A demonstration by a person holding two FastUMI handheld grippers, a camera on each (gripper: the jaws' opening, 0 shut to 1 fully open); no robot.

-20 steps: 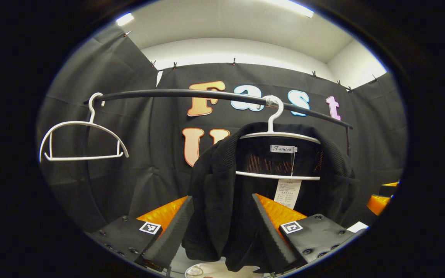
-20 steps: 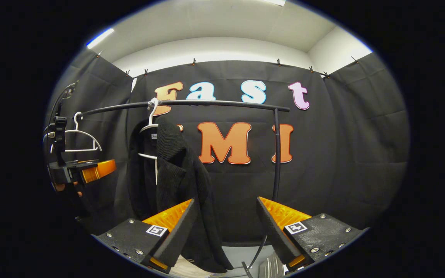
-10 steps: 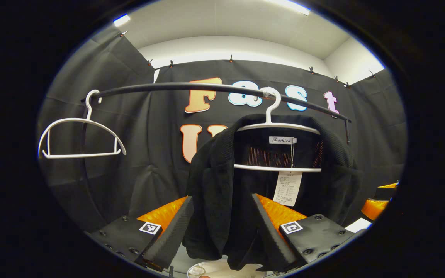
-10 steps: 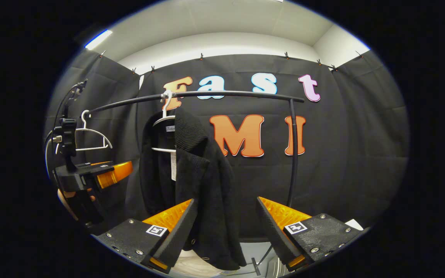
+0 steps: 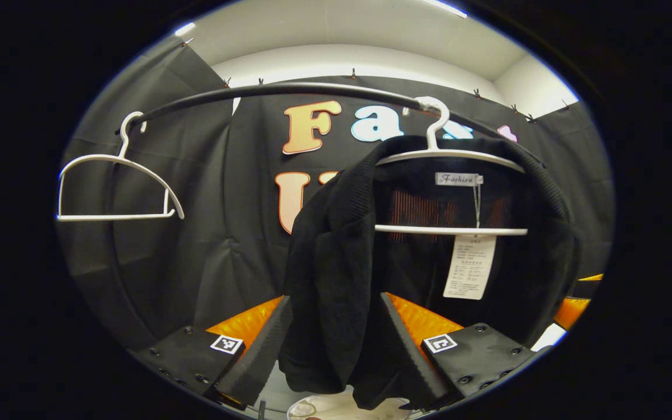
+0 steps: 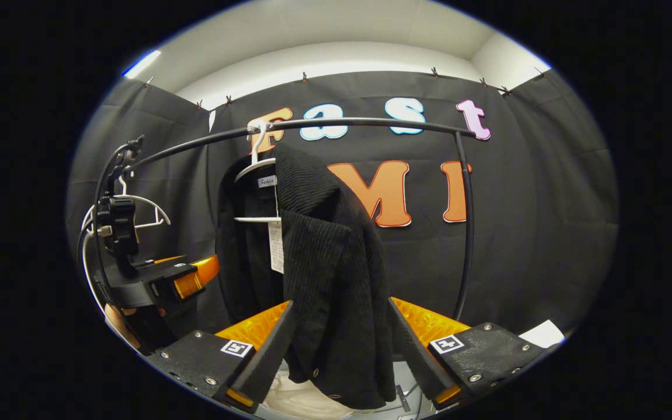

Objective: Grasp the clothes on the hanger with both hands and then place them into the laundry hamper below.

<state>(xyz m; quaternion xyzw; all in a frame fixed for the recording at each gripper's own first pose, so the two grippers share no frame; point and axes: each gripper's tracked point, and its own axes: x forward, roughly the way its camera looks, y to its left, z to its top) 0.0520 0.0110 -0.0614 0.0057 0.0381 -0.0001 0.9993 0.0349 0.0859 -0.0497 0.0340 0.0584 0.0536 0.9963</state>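
A black jacket [image 5: 371,262] hangs on a white hanger [image 5: 450,154] from the black rail [image 5: 289,90]. The left gripper [image 5: 336,350] is spread wide, the jacket's front edge between its fingers, not pinched. The right gripper [image 6: 339,350] gapes too, its fingers framing the other front edge. A spare hanger [image 5: 114,186] hangs well apart.

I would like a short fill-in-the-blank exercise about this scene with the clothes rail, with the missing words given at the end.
1. The black jacket hangs on a hanger whose colour is ____.
2. The number of hangers on the rail is ____.
3. The second hanger, at the rail's end, carries ____ clothing.
4. The fingers of the right gripper stand ____, one on each side of the jacket's front panel.

Missing words: white; two; no; open
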